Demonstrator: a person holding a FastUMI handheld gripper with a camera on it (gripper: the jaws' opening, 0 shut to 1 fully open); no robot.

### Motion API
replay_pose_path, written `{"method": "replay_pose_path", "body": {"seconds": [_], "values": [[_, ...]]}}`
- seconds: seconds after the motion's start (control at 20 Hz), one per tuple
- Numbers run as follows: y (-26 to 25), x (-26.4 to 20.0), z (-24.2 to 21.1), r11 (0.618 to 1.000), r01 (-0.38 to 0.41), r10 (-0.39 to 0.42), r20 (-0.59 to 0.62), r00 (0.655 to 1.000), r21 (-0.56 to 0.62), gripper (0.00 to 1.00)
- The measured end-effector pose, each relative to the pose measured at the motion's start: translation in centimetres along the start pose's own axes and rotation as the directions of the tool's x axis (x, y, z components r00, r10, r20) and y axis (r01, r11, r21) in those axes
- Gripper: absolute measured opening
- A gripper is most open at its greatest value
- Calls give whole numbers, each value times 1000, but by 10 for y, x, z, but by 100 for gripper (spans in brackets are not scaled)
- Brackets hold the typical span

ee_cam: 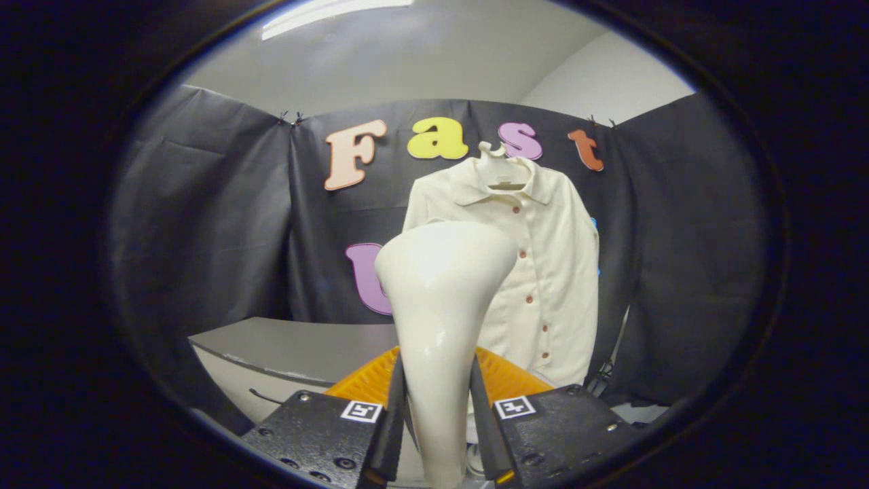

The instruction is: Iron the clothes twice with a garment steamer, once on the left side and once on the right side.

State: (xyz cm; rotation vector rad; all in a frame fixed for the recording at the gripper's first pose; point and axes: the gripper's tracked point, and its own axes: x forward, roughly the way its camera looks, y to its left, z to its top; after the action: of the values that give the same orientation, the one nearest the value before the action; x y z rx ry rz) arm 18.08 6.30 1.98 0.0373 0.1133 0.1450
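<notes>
Between your gripper's (438,401) two fingers stands the garment steamer (441,305), its handle clamped from both sides, its broad head raised ahead of them. Beyond it a cream button-up shirt (550,272) hangs on a hanger (501,170) against the booth wall, apart from the head. A grey table (292,346) lies below, left of the shirt.

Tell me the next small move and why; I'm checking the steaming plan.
Probably carry the garment steamer, clamped in the gripper, forward to one side of the hanging shirt: its head looks short of the fabric, so no pass can begin.
</notes>
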Motion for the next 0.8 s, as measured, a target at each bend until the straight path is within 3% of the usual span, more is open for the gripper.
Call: {"method": "replay_pose_path", "body": {"seconds": [0.2,0.45,0.8], "values": [[34,-23,-3,1000,22,-22,13,1000,-9,46],[63,-65,10,998,61,-62,125,990,12,46],[75,-118,-3,997,80,-82,172,982,22,46]]}}
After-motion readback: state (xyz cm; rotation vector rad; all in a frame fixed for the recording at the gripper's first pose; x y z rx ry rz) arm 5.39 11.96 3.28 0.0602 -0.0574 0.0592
